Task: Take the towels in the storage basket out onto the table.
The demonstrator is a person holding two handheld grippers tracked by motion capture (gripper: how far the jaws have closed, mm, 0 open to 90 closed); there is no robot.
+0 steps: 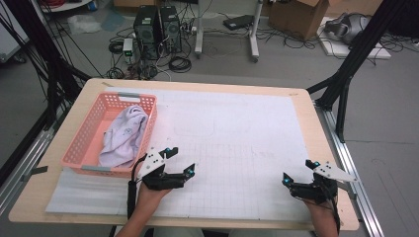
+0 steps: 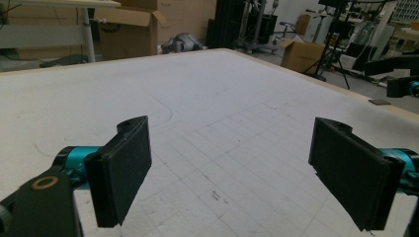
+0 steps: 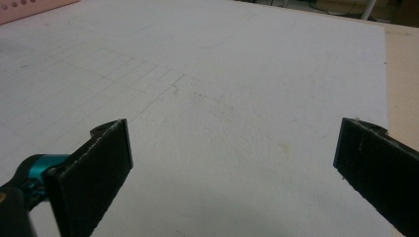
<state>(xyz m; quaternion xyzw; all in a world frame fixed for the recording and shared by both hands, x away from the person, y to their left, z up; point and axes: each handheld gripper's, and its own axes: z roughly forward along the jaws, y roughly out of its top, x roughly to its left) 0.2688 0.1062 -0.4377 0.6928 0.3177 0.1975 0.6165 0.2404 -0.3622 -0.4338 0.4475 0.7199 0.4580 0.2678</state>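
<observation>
Pink basket (image 1: 84, 143), cloth (image 1: 123, 136) half-hidden — grippers open

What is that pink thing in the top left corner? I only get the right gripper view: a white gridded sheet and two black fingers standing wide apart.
Observer: It is a pink basket with perforated walls, standing at the left side of the white sheet.
Operator: Is anything in it?
Observer: Yes, a pale crumpled cloth lies inside it.
Operator: And what is next to it?
Observer: The left gripper is close to the basket's near right corner, its fingers open with nothing between them.
</observation>
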